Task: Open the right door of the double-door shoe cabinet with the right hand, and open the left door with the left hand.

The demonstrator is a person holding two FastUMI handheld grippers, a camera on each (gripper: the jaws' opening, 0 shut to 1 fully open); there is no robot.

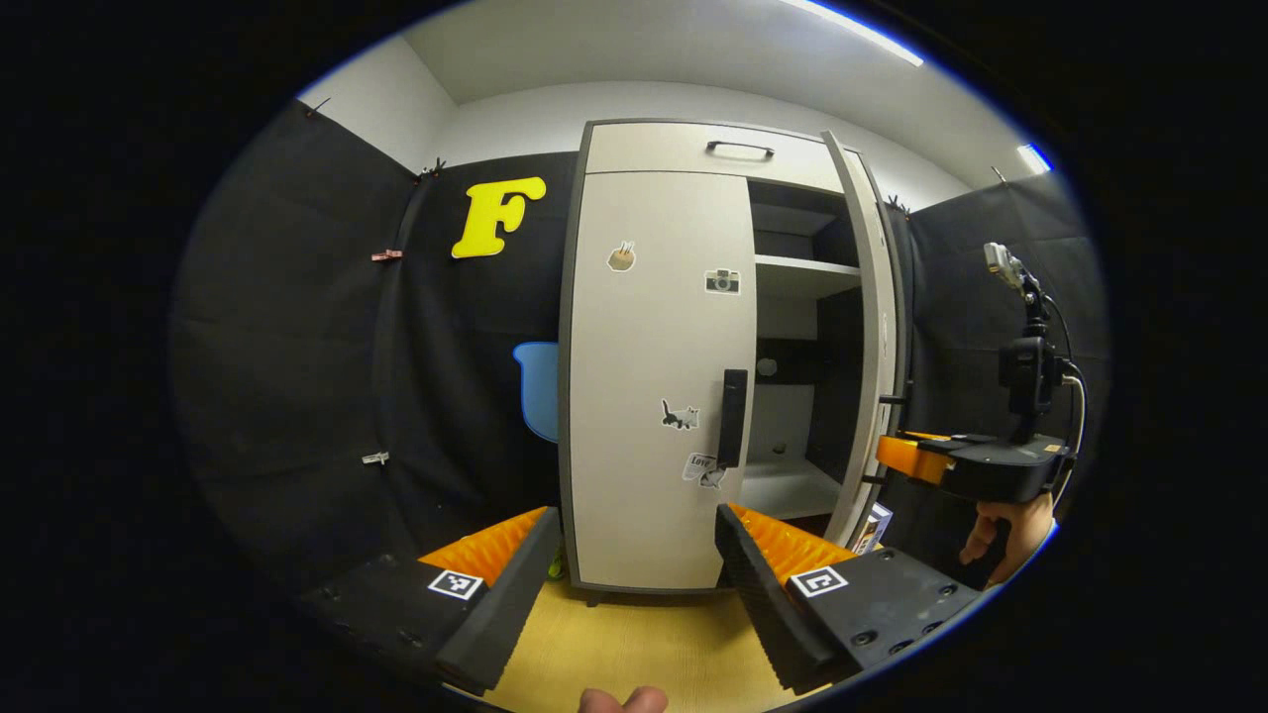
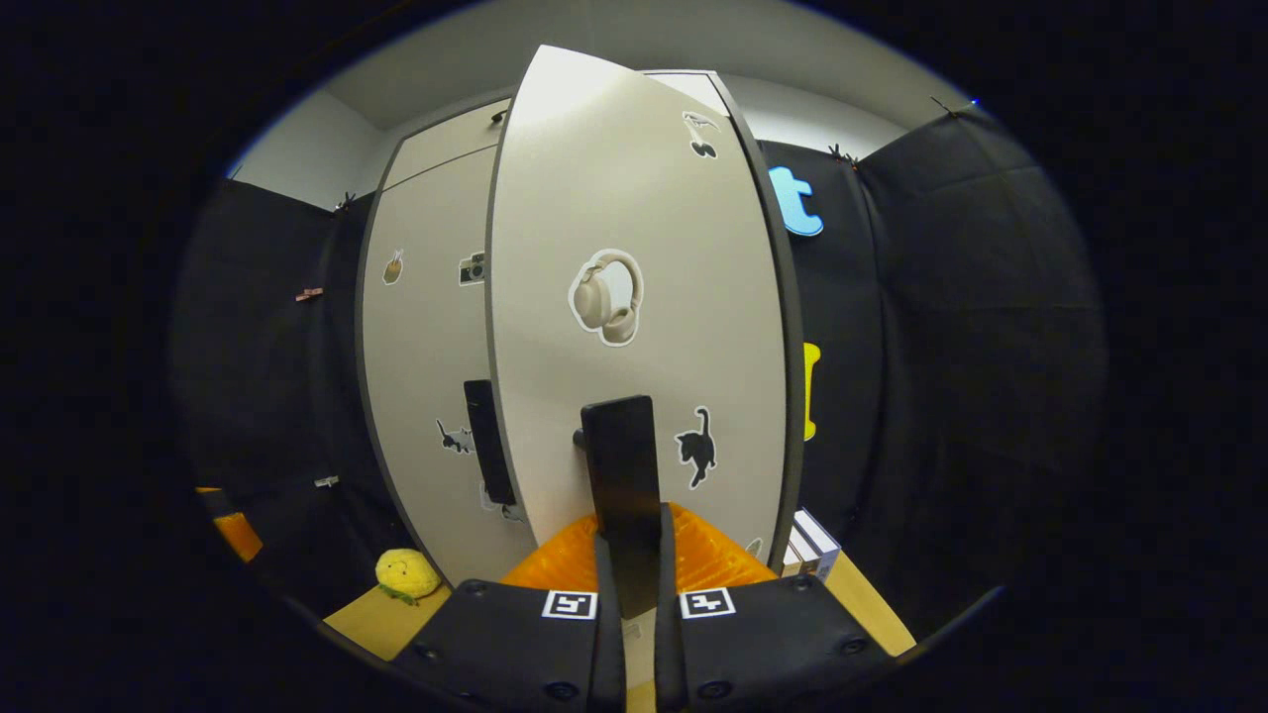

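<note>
Before flat matte left door (image 1: pixel 649 376): left gripper (image 1: pixel 634 555) wide; right gripper (image 2: pixel 634 555) clamps slim bar handle (image 2: pixel 622 475), right door (image 2: pixel 634 297) ajar.

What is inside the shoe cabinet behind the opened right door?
Pale shelves and a dark back panel show, apparently bare. The closed left door hides the left half.

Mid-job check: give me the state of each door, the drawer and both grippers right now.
Right door: swung open, shelves showing behind it.
Left door: closed, its handle untouched.
Top drawer: closed.
Right gripper: shut on the right door handle.
Left gripper: open, short of the left door.
</note>
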